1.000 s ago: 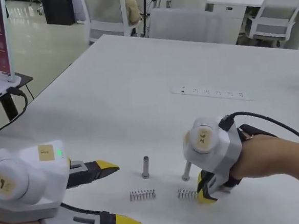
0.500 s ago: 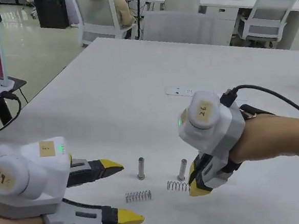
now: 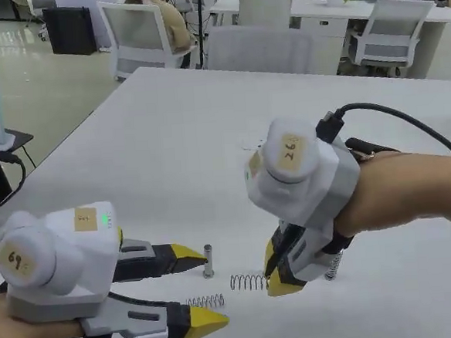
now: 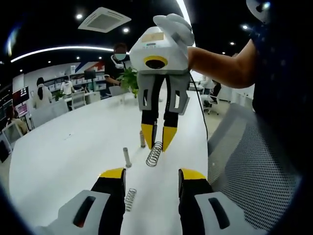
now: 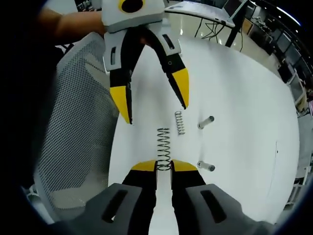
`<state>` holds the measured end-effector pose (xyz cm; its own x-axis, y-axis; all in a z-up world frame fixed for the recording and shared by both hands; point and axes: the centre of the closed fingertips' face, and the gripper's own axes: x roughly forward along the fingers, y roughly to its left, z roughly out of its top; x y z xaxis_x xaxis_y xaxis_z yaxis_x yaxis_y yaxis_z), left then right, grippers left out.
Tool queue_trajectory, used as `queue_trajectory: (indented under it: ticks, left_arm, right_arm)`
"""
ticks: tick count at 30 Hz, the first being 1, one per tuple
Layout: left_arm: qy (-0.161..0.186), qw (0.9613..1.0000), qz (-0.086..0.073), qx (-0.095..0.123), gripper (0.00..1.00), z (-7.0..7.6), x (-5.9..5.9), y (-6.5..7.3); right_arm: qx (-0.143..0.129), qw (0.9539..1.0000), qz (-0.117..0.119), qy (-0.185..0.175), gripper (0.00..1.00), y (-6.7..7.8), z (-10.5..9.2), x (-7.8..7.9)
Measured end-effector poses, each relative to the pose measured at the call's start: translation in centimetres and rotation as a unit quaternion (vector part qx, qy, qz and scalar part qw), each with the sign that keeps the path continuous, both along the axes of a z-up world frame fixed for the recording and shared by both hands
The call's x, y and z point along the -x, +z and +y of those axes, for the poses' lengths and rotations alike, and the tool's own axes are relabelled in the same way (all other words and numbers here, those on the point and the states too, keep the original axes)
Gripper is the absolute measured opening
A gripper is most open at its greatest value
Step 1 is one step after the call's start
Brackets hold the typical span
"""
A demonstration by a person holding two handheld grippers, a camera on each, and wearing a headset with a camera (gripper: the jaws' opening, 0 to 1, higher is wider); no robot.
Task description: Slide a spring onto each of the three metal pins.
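The right gripper (image 5: 164, 165) clenches one end of a thin coiled wire spring (image 5: 163, 144), just right of a short upright metal pin (image 3: 208, 261). The left gripper (image 3: 204, 286) hangs released. Centre the coil's free end over the pin, then lower gently.

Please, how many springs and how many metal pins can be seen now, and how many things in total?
Springs: 2, the loose spring on the table and the held spring in the right gripper.
Metal pins: 2, the far pin and the near pin.
Coiled item, partly hidden, unclear: 1.
Total: 5.
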<state>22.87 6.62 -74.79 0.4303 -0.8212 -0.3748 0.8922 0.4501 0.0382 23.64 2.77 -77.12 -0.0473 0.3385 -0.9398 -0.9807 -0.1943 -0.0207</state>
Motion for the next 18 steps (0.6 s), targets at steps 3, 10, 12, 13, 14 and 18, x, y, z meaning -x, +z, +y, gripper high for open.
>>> queue_trajectory:
  ticks: [3, 10, 12, 13, 14, 18]
  left_arm:
    - [-0.004, 1.0000, -0.002, 0.002, 0.33, -0.2, 0.1, 0.2]
    - [-0.019, 0.9997, -0.015, 0.004, 0.26, -1.0, 0.1, 1.0]
    - [-0.021, 0.9996, -0.018, 0.005, 0.24, -1.2, 0.0, 1.1]
    - [-0.023, 0.9995, -0.019, 0.005, 0.24, -1.3, 0.1, 1.2]
    - [-0.025, 0.9995, -0.020, 0.005, 0.22, -1.4, 0.1, 1.2]
    - [-0.028, 0.9993, -0.025, 0.005, 0.17, -1.5, 0.2, 1.3]
  right_arm:
    - [0.000, 1.0000, -0.001, 0.005, 0.08, 0.3, 0.2, 0.2]
    - [-0.011, 0.9998, -0.010, 0.017, 0.08, 1.3, 1.1, 0.7]
    - [-0.013, 0.9997, -0.011, 0.020, 0.08, 1.6, 1.4, 0.8]
    - [-0.015, 0.9996, -0.012, 0.022, 0.08, 1.7, 1.5, 0.8]
    - [-0.016, 0.9995, -0.013, 0.023, 0.08, 1.8, 1.5, 0.9]
    - [-0.016, 0.9993, -0.018, 0.029, 0.08, 1.9, 1.7, 1.0]
